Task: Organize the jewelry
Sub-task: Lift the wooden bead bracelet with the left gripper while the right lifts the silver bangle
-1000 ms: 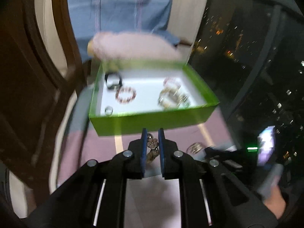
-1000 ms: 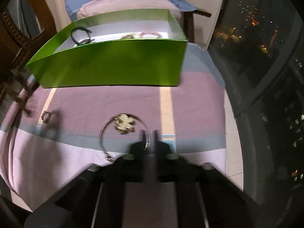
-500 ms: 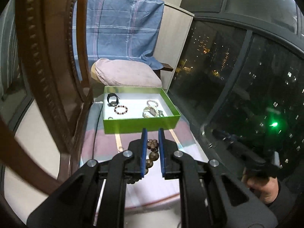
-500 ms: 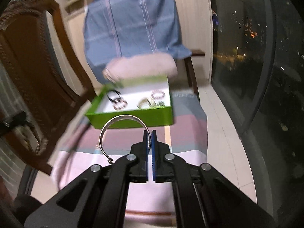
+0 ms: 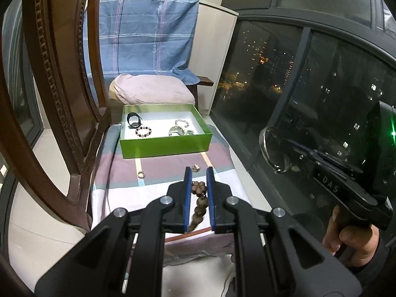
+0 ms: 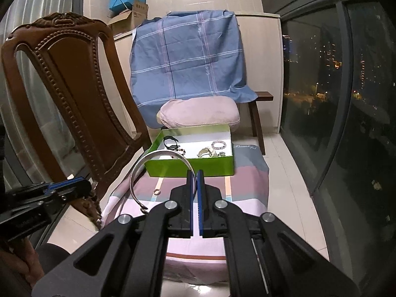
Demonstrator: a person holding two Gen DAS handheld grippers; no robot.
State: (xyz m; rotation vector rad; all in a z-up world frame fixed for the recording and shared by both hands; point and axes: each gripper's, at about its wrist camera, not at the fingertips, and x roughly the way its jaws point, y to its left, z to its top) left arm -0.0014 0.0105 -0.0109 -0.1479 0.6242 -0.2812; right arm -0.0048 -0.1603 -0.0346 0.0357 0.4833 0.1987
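Both wrist views look from well back and above toward the green box [image 5: 165,146] [image 6: 190,167], sharing it; the right view sits farther right.

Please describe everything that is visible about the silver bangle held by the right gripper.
The silver bangle is a thin, open hoop that looks like polished metal, with a small twisted end at the bottom left. The right gripper is shut on its right side, so it stands out to the left of the fingers. It is lifted in the air, in front of the green box, and touches nothing else.
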